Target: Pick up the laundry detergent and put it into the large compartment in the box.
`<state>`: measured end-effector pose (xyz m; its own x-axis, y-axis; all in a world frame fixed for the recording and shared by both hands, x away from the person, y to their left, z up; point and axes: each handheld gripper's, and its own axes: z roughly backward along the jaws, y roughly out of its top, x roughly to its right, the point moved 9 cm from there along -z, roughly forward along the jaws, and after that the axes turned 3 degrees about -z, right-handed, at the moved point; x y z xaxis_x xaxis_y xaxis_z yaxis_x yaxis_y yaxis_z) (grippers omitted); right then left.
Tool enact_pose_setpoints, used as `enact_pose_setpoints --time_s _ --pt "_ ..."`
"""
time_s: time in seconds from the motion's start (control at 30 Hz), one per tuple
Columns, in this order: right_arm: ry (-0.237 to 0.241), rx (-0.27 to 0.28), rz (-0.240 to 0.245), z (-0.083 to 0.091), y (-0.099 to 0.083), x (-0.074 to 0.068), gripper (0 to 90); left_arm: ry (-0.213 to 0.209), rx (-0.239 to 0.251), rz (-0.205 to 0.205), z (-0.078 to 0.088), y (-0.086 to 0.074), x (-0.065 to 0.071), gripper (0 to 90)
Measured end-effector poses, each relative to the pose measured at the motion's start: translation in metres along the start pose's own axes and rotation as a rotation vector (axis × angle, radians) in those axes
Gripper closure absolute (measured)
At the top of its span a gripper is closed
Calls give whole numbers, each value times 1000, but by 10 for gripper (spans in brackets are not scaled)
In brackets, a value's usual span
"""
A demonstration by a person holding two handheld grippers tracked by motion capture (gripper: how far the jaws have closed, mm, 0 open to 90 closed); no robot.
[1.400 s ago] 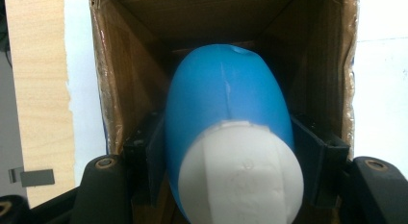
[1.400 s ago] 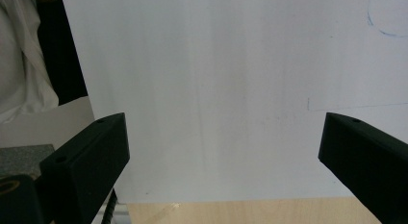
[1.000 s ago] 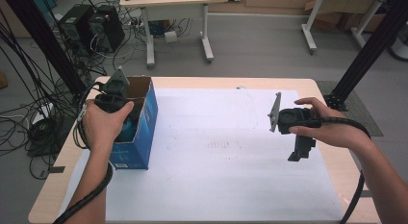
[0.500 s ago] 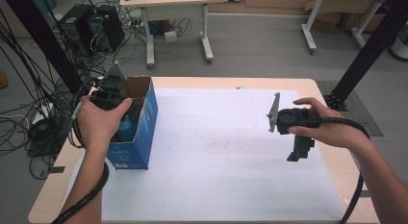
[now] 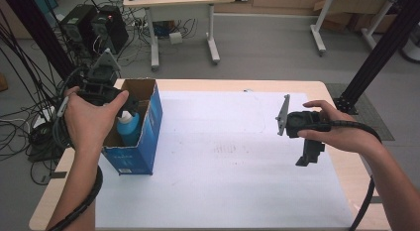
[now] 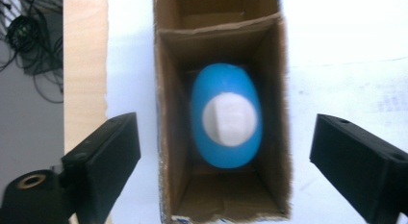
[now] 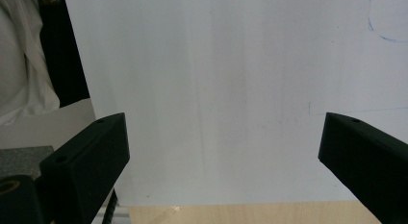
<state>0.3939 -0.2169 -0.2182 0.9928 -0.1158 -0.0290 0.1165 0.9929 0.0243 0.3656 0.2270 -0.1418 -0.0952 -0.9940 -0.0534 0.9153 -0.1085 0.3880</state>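
An open blue cardboard box (image 5: 146,123) stands on the left of the table, and a blue bottle with a white cap (image 5: 130,126) stands upright inside it. My left gripper (image 5: 101,87) hangs over the box's open top, held by a hand. From the left gripper view I look straight down on the bottle (image 6: 226,117) in the box (image 6: 171,137), with my left gripper (image 6: 226,156) open wide and its jaws apart above the box sides. Over the right of the table my right gripper (image 5: 309,154) is open and empty, pointing down at the white sheet (image 7: 231,89).
A white sheet (image 5: 233,156) covers most of the wooden table (image 5: 302,86). Behind the table are a desk (image 5: 178,3), computer towers (image 5: 91,28) and tangled cables (image 5: 25,117) on the floor at the left. A black frame post (image 5: 381,47) rises at the right.
My left gripper has risen a little and shifted back over the box, away from the bottle. The right gripper has stayed nearly still.
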Motion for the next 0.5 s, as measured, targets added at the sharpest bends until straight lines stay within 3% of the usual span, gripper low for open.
enact_pose_setpoints --time_s 0.3,0.5 --pt "6 6 -5 1 -1 1 37 -26 54 -76 25 6 30 37" --pt "11 0 -15 1 -3 4 37 -46 54 -147 26 11 58 37"
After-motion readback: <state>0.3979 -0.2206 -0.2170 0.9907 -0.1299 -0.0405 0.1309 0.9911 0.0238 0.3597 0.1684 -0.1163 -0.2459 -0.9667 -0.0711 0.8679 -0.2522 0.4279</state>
